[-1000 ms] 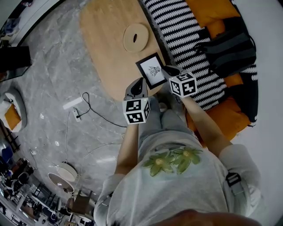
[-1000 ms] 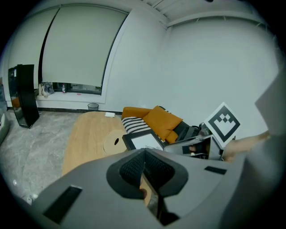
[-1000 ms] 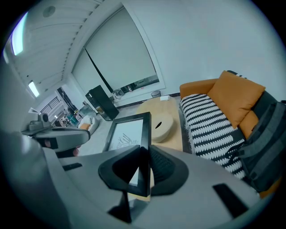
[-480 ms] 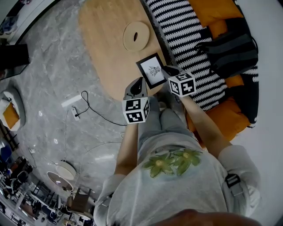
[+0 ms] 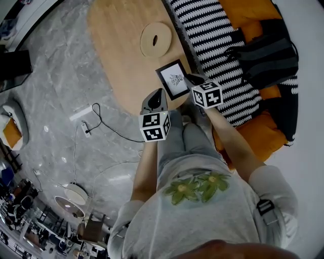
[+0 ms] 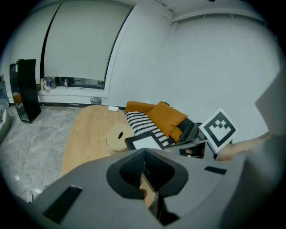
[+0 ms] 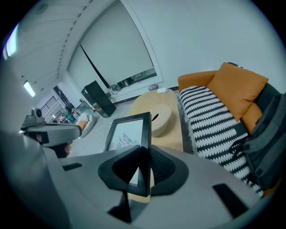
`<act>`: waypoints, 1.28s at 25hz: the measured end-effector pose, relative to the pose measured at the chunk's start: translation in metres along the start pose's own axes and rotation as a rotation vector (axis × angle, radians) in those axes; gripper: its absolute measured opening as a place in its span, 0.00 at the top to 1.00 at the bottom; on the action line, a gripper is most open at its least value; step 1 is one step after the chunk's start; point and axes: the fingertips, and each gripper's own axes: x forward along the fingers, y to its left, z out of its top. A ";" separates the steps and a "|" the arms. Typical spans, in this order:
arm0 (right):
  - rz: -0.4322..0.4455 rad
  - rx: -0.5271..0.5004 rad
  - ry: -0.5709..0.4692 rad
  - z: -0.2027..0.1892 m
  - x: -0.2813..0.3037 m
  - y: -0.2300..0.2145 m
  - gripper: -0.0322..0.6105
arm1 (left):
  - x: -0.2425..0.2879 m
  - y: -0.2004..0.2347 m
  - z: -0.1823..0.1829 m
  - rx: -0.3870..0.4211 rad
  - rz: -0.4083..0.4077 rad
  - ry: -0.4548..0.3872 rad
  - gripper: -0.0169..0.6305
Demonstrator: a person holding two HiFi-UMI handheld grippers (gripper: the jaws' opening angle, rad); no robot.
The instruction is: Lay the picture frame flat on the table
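The picture frame is black with a white print and sits over the near edge of the oval wooden table. Its face tilts up toward the head camera. My right gripper is shut on the frame's right edge. In the right gripper view the frame stands edge-on between the jaws of the right gripper, with its back stand showing below. I cannot tell whether the frame touches the table. My left gripper hovers just left of the frame, shut and holding nothing. The left gripper view shows the left gripper and the frame ahead.
A round wooden disc lies on the table beyond the frame. To the right are a black-and-white striped throw, orange cushions and a dark bag. A power strip with a cable lies on the grey floor to the left.
The right gripper and the frame have edged slightly up and left in the head view. The left gripper stays about where it was.
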 end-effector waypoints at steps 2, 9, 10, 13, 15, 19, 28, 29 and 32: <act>-0.004 0.003 0.004 -0.003 0.004 -0.003 0.84 | 0.003 0.002 -0.003 0.000 -0.001 0.003 0.95; -0.011 0.010 0.017 -0.013 0.012 -0.010 0.84 | 0.008 0.003 -0.011 -0.002 -0.001 0.016 0.95; -0.011 0.011 0.019 -0.015 0.014 -0.011 0.84 | 0.009 0.005 -0.012 -0.003 -0.001 0.017 0.95; -0.012 0.010 0.025 -0.018 0.021 -0.014 0.84 | 0.013 0.009 -0.016 -0.007 0.002 0.017 0.95; -0.012 0.008 0.030 -0.020 0.025 -0.016 0.84 | 0.015 0.012 -0.019 -0.007 0.004 0.019 0.95; -0.016 0.001 0.037 -0.022 0.027 -0.019 0.84 | 0.016 0.013 -0.023 -0.010 0.007 0.025 0.95; -0.025 0.015 0.049 -0.031 0.039 -0.028 0.84 | 0.024 0.021 -0.034 -0.022 0.013 0.031 0.95; -0.027 0.018 0.050 -0.033 0.040 -0.029 0.84 | 0.024 0.023 -0.035 -0.025 0.015 0.032 0.95; -0.029 0.024 0.056 -0.036 0.046 -0.032 0.84 | 0.028 0.029 -0.036 -0.028 0.018 0.033 0.95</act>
